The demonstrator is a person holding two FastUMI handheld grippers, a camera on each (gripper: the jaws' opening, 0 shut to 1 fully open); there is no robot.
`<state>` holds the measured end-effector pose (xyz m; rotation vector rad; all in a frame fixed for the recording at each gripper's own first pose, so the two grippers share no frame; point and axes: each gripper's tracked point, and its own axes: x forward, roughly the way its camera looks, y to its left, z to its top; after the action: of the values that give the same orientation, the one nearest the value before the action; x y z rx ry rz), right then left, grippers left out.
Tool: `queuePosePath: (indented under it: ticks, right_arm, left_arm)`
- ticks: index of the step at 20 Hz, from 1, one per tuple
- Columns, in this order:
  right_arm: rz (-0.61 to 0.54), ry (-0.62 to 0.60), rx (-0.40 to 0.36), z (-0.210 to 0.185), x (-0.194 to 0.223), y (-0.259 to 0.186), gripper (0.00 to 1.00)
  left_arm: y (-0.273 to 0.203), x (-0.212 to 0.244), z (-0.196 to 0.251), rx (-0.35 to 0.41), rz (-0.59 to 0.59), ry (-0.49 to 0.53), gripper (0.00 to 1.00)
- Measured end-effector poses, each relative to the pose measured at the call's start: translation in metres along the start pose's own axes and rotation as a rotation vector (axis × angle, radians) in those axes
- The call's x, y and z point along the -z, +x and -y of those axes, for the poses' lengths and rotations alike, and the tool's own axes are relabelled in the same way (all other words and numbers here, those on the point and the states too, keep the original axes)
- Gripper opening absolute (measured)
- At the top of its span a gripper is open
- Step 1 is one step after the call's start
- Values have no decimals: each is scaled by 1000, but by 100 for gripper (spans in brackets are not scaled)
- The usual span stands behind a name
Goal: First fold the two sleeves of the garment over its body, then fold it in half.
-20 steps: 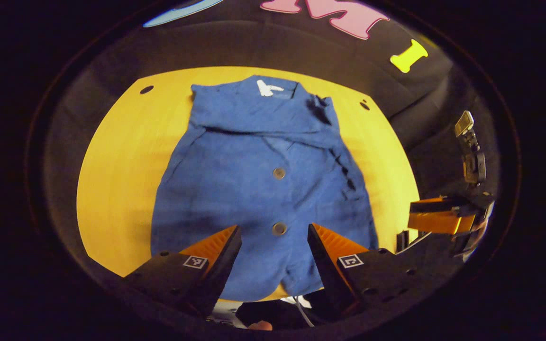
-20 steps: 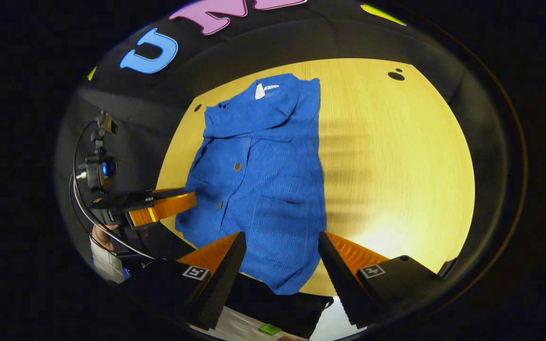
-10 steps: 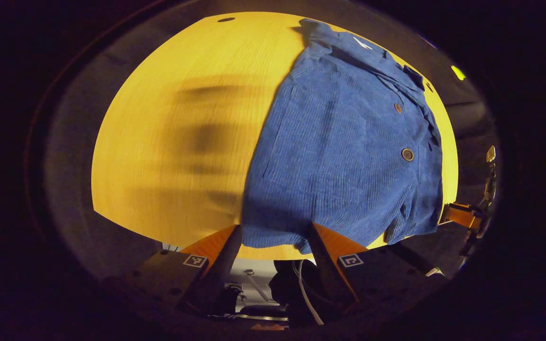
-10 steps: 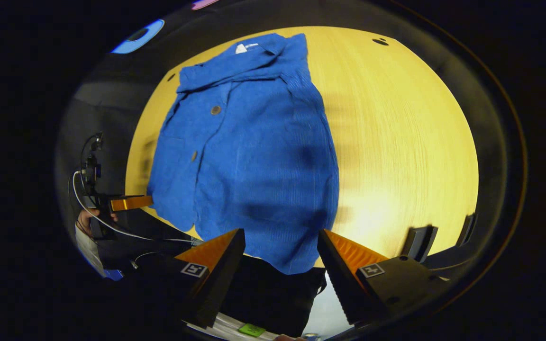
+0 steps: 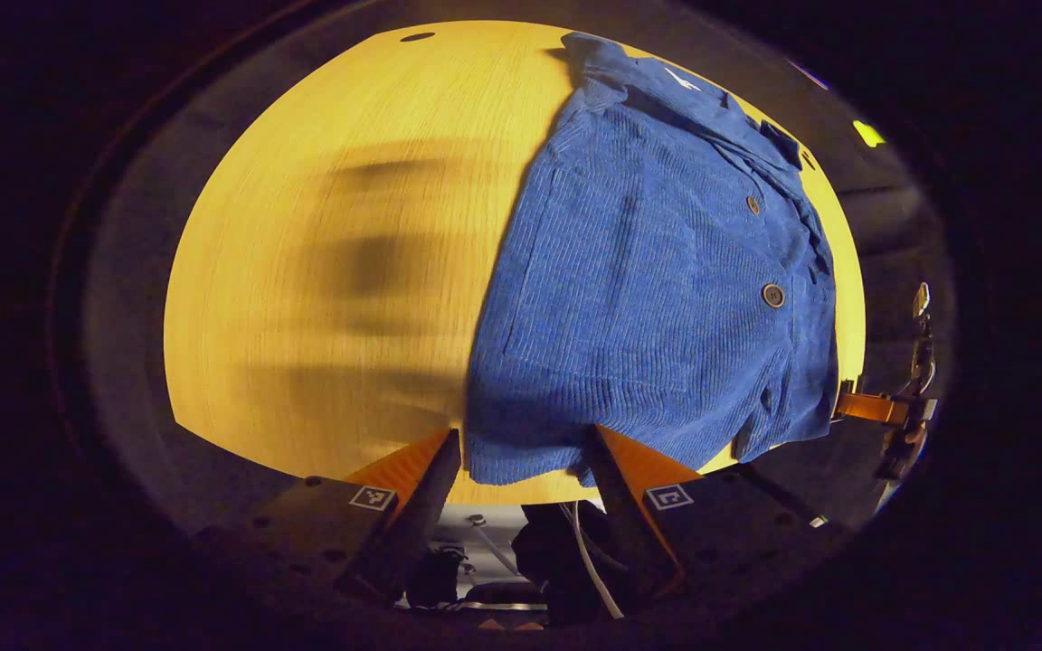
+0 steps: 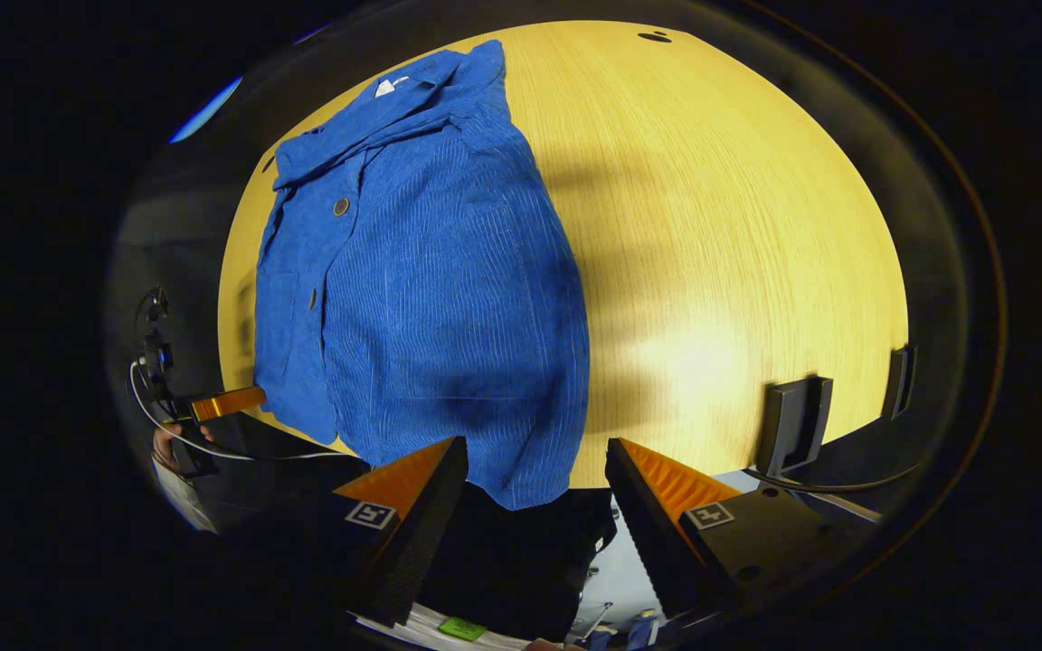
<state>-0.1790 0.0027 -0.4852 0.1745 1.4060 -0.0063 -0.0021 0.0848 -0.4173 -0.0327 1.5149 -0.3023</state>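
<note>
My left gripper [image 5: 521, 452] hangs at the near edge of the yellow wooden table [image 5: 322, 271], fingers spread wide and holding nothing. The hem of the blue corduroy garment [image 5: 657, 280] lies between them, and its near left corner sits just beside my left finger; whether either finger touches the cloth I cannot tell. The garment lies flat on the table with its collar at the far end, its buttons [image 5: 772, 295] showing down the front, and its hem reaching the near edge.

My right gripper [image 6: 535, 470] is likewise released, its fingers apart at the near edge. In the right gripper view the garment [image 6: 431, 280] spreads over the left part of the table [image 6: 738, 235], and its near right corner hangs slightly over the table's edge between my fingers. A dark bracket [image 6: 792, 425] stands at the table's near right rim. Farther left in that view I see my left gripper [image 6: 222, 403] at the garment's other near corner, with a hand [image 6: 168, 445] behind it.
</note>
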Motion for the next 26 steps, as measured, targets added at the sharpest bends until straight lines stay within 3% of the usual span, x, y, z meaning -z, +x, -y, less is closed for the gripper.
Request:
queuePosePath:
  ticks: [5, 10, 12, 13, 14, 15, 17, 19, 20, 26]
  right_arm:
    - [-25, 21, 55, 3, 2, 22, 99]
    - [-84, 23, 113, 2, 17, 47, 99]
    - [-48, 17, 134, -2, 11, 51, 98]
    - [-65, 3, 142, -2, 15, 49, 89]
    - [-57, 0, 125, -5, 13, 52, 78]
    - [-48, 18, 76, -14, 13, 54, 50]
    - [-52, 83, 25, -22, 14, 55, 14]
    - [-40, 86, -8, -21, 12, 57, 8]
    - [-38, 75, -21, -22, 13, 54, 6]
    - [22, -6, -17, -30, 4, 30, 5]
  left_arm:
    - [12, -1, -1, -24, -21, 10, 83]
    - [16, 5, -2, -168, -75, 217, 83]
    - [15, 4, 7, -163, -83, 194, 78]
    - [17, 3, 9, -150, -82, 179, 73]
    - [19, 3, 12, -130, -74, 171, 60]
    - [19, 1, 20, -71, -61, 142, 53]
    - [19, -2, 27, -19, -61, 61, 5]
    - [21, -2, 27, 24, -40, 45, 5]
    - [21, -2, 28, 36, -28, 26, 0]
    - [-3, -8, 31, 41, 40, 82, 0]
